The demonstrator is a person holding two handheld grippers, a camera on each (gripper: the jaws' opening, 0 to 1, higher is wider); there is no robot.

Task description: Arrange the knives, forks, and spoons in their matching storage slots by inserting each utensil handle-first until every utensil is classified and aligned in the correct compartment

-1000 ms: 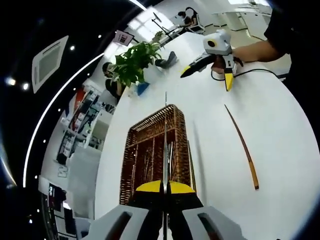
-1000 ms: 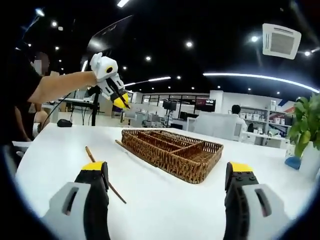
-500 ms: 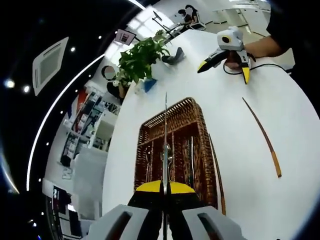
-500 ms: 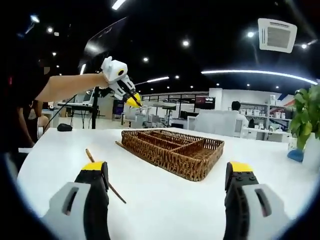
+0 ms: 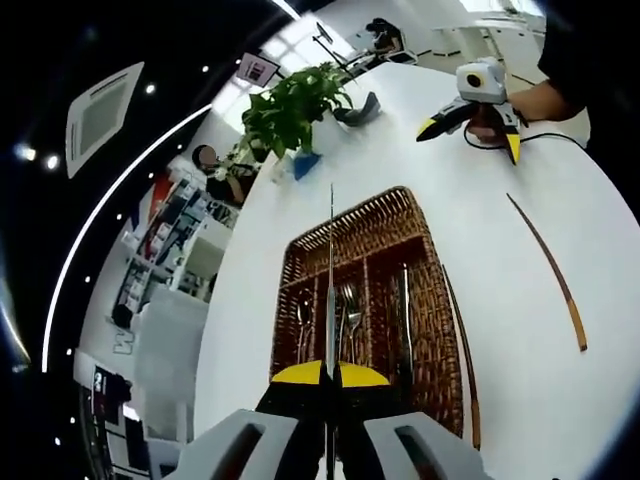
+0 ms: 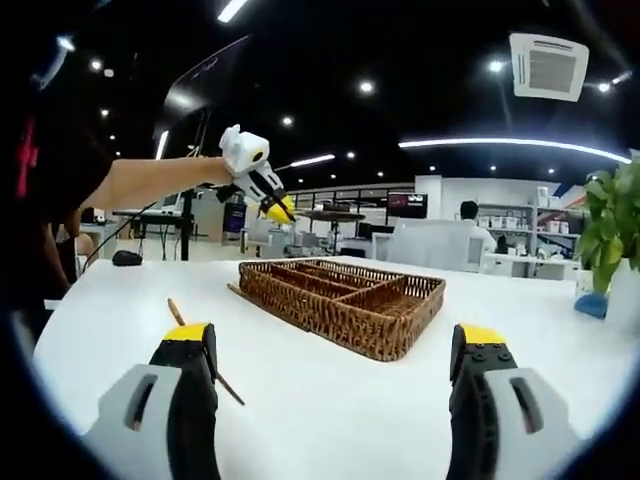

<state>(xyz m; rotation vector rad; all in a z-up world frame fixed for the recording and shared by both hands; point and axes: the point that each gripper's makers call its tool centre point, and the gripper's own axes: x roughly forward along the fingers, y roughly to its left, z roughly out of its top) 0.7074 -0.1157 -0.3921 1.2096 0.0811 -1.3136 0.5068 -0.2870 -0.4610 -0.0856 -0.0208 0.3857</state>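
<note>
The left gripper (image 5: 330,372) clamps a knife (image 5: 330,280) edge-on above the wicker cutlery tray (image 5: 425,250), while the right gripper (image 6: 335,355) stands wide open, short of the tray.

Opposed views sharing the wicker tray (image 5: 380,290)
</note>
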